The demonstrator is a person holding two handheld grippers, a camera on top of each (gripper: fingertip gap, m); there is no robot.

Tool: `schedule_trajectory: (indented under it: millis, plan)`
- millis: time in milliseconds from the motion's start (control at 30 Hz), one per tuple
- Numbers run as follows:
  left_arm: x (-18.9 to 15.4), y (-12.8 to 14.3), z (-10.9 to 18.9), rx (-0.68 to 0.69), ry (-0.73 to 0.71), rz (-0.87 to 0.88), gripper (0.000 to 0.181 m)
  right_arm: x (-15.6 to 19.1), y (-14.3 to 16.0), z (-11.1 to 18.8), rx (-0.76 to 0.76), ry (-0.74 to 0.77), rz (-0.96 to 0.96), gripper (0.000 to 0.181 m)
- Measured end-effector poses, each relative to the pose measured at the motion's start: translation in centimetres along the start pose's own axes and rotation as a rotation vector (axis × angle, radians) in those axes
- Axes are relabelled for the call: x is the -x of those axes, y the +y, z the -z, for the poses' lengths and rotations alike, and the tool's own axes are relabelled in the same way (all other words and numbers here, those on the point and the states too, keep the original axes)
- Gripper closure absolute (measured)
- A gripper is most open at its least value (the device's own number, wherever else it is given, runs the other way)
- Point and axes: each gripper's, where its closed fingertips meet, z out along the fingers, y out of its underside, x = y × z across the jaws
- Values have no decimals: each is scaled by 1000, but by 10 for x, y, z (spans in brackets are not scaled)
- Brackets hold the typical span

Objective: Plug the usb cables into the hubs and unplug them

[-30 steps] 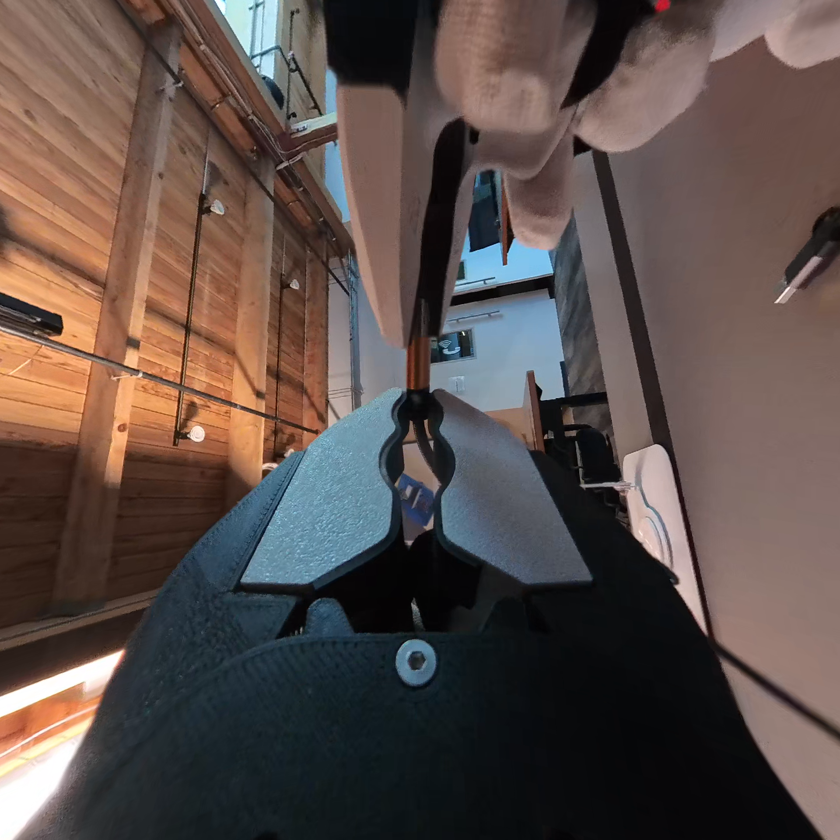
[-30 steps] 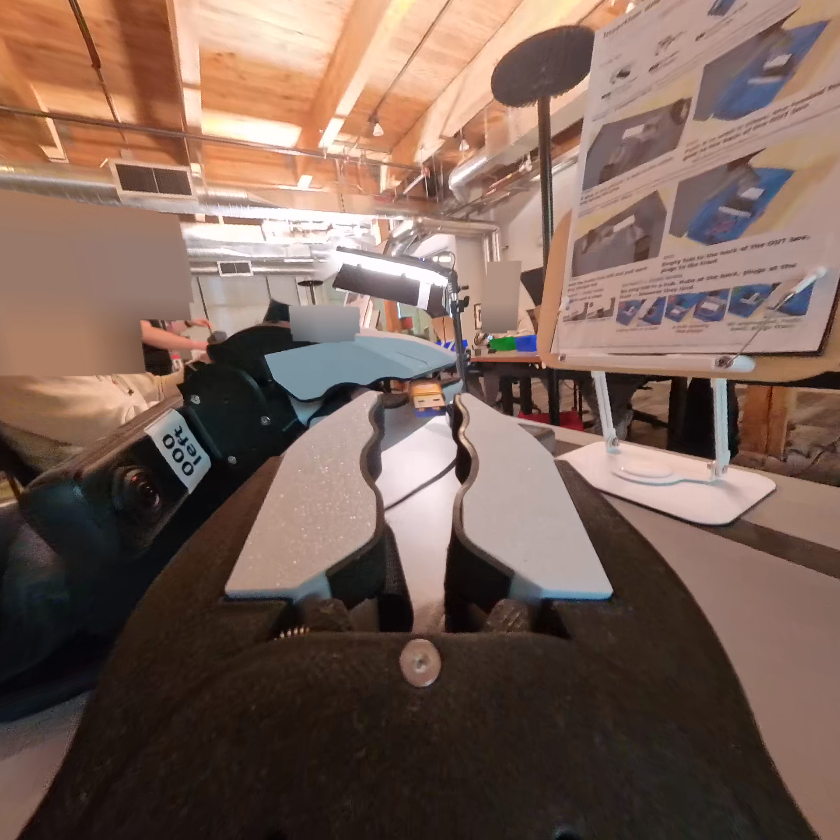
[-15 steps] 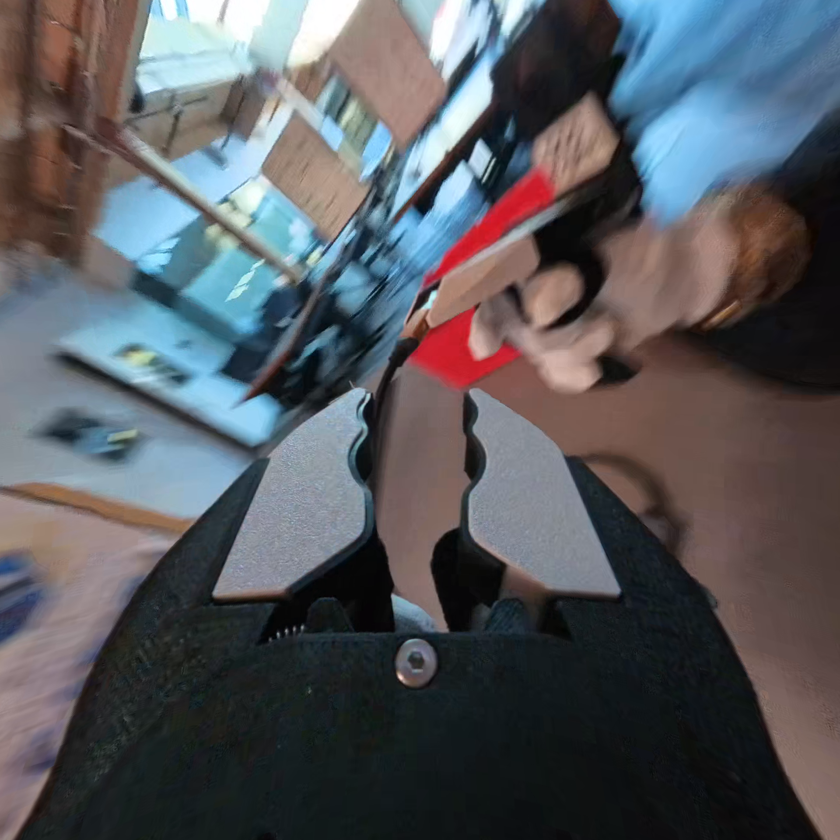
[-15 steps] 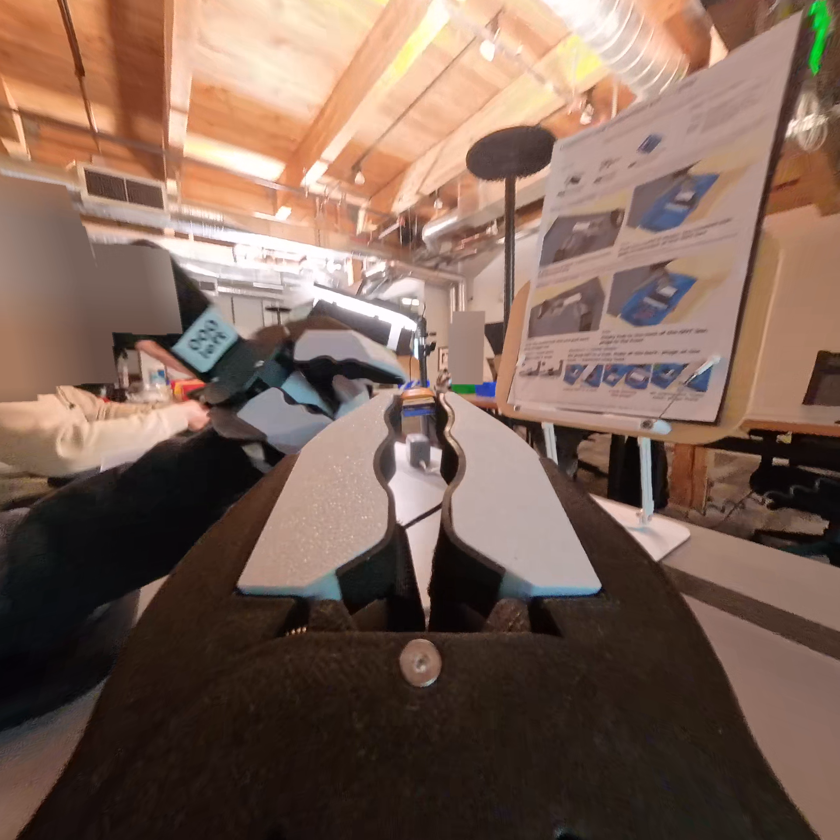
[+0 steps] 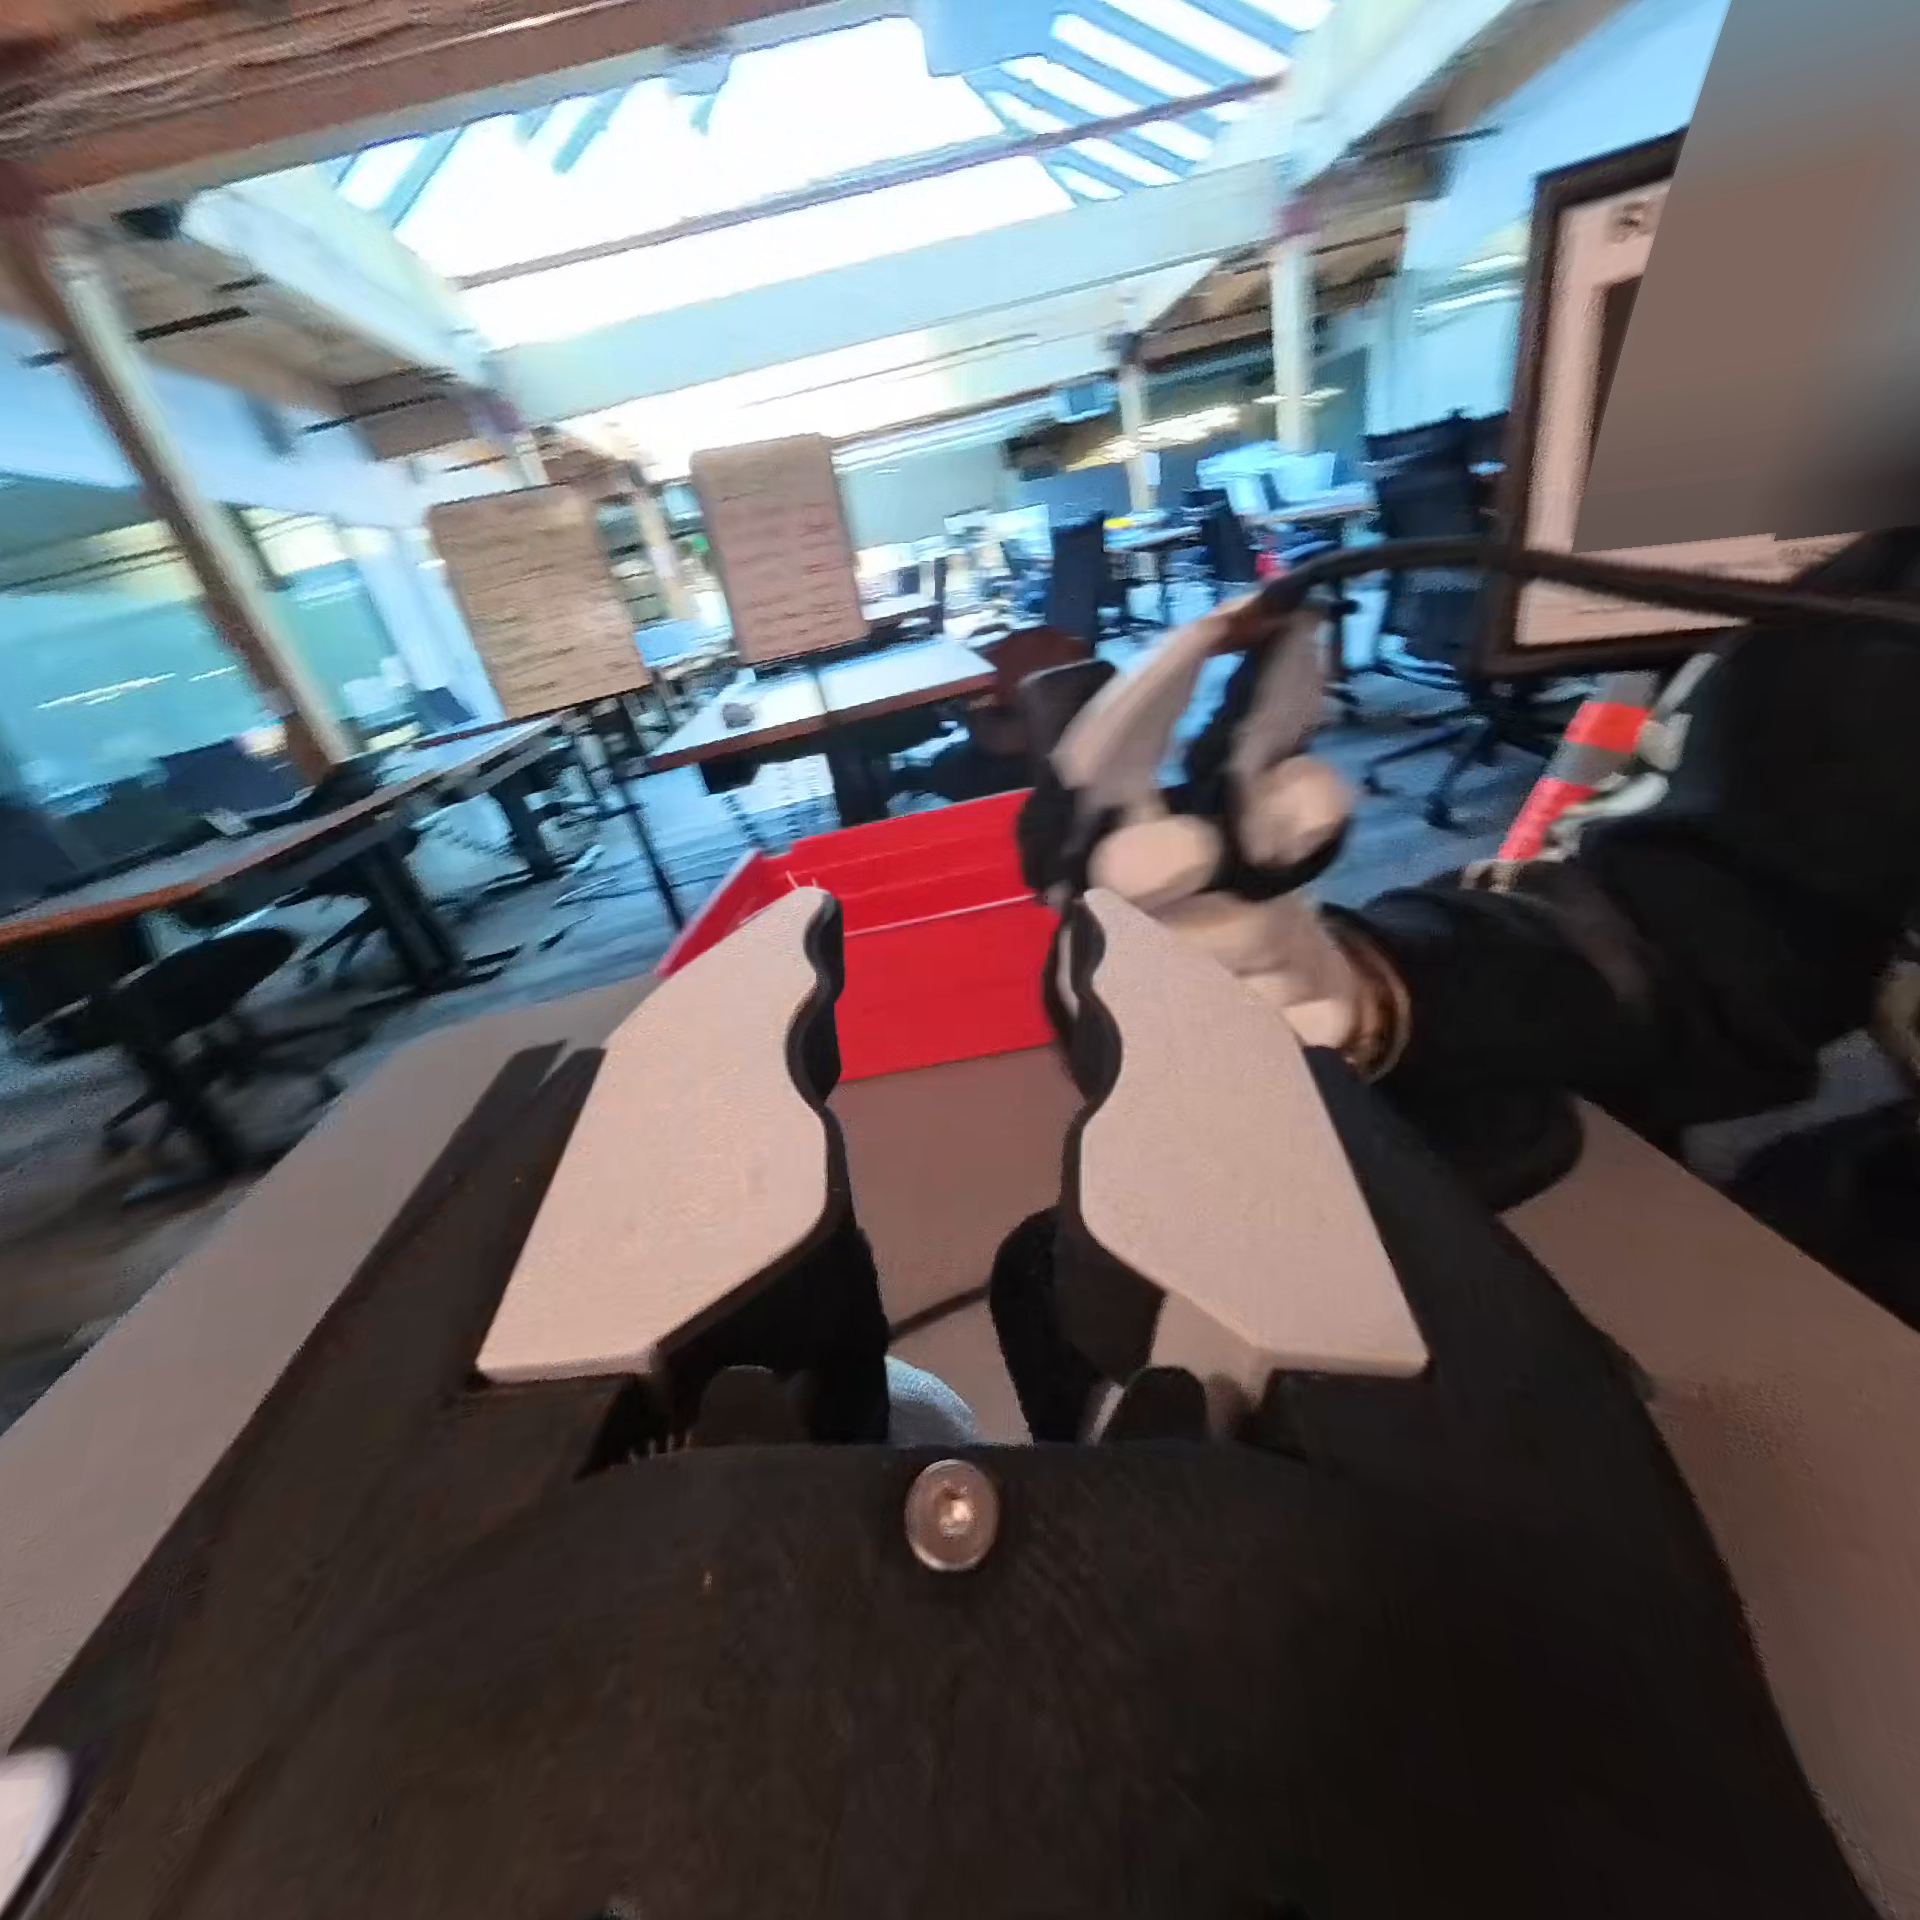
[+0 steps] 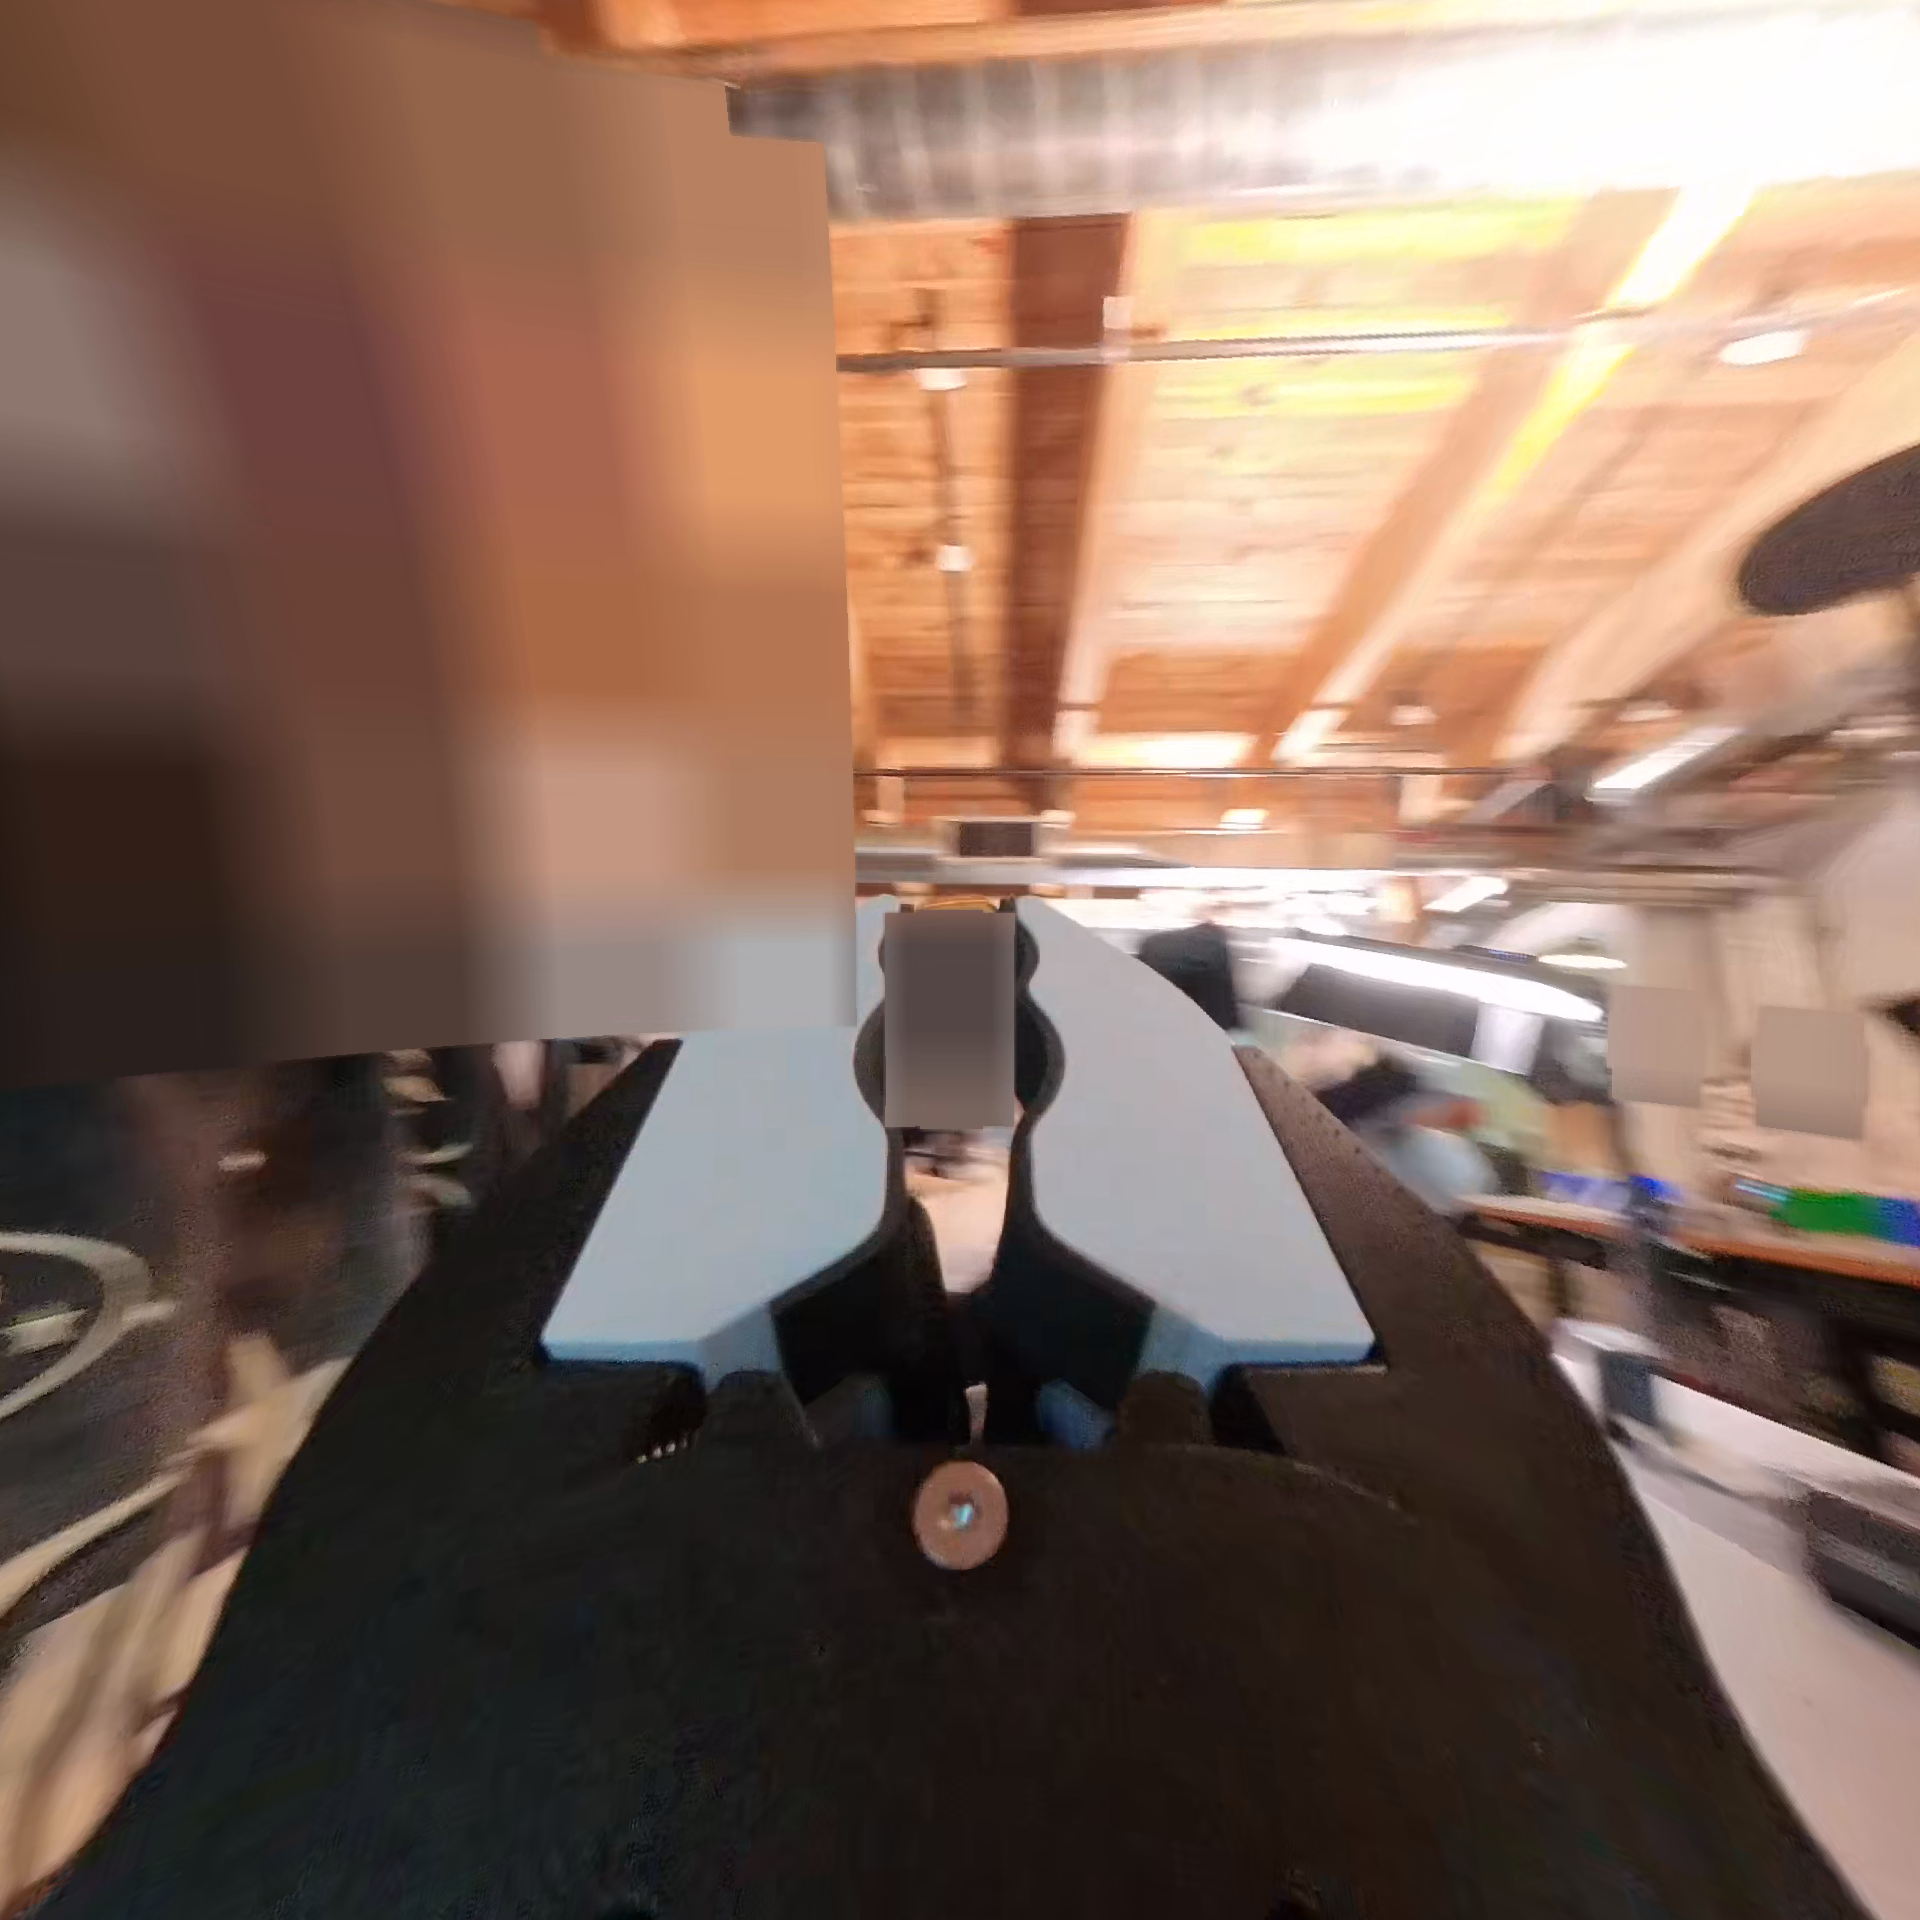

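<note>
1. USB cable [image 5: 1662, 587], black, runs in from the right edge of the left wrist view into the tip of the right gripper [image 5: 1262, 623], raised above the table's [image 5: 1714, 1455] far side.
2. Right gripper points up and away, held by a white-gloved hand [image 5: 1226, 862] on a dark sleeve [image 5: 1662, 935].
3. Its own view shows the fingers [image 6: 1132, 1143] drawn close on something at the tips, a mosaic patch over most of it; an orange sliver peeks above.
4. Left gripper [image 5: 945, 925] sits low and level over the grey table, jaws apart, nothing between them.
5. Red bin [image 5: 925, 935] stands just past the table's far edge, dead ahead of the left gripper.
6. Bare tabletop lies to the left of the left gripper, right out to the edge.
</note>
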Motion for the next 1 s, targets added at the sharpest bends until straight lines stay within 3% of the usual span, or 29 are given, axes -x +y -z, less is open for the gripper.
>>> schedule_trajectory:
  millis: [33, 100, 200, 267, 533, 1000]
  plan:
    - [-13, 1, -14, 7, 47, -15, 138, -11, 1, 3, 17, 80, 45, 166]
    - [-28, 0, -35, 2, 80, -41, 138, -23, 5, 7, 92, 181, 136, 167]
    - [-37, -17, -41, -101, 104, -3, 142, -29, 16, 7, 207, 229, 217, 167]
    - [-36, -24, -36, -139, 123, 31, 151, -29, 18, 7, 216, 233, 223, 167]
    - [-38, -15, -31, -63, 156, 10, 166, -29, 24, 6, 259, 241, 250, 167]
    - [-41, -16, -28, -78, 192, 47, 166, -28, 28, 5, 295, 237, 268, 167]
